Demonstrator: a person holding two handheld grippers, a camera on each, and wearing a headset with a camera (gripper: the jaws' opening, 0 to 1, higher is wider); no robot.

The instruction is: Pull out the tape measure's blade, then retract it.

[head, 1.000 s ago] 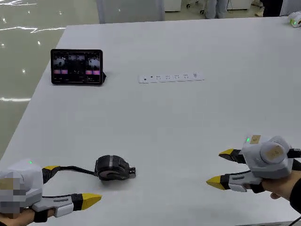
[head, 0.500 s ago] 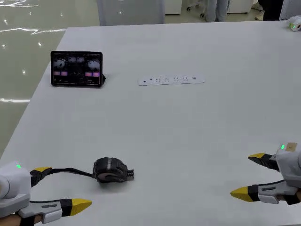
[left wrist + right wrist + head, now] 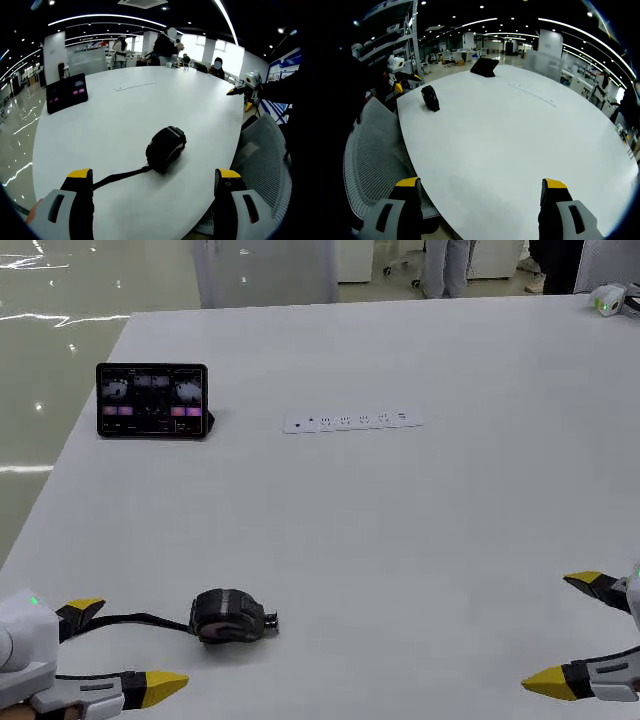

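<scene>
A black tape measure (image 3: 230, 616) lies on the white table (image 3: 400, 510) near its front left edge, its blade drawn in and a black wrist strap (image 3: 140, 620) trailing to the left. My left gripper (image 3: 125, 645) stands open just left of it, with the strap end between its yellow tips. In the left gripper view the tape measure (image 3: 166, 147) rests ahead of the open left gripper (image 3: 152, 181). My right gripper (image 3: 582, 632) is open at the front right, far from the tape measure (image 3: 430, 98), and holds nothing (image 3: 479, 192).
A tablet (image 3: 152, 400) stands propped at the back left. A white power strip (image 3: 352, 422) lies across the table's middle. A grey mesh chair (image 3: 370, 165) sits by the table's front edge. People stand beyond the far edge.
Both grippers have drawn back toward me and apart, the right one far to the right. The tape measure has stayed where it was; the head view has tilted a little.
</scene>
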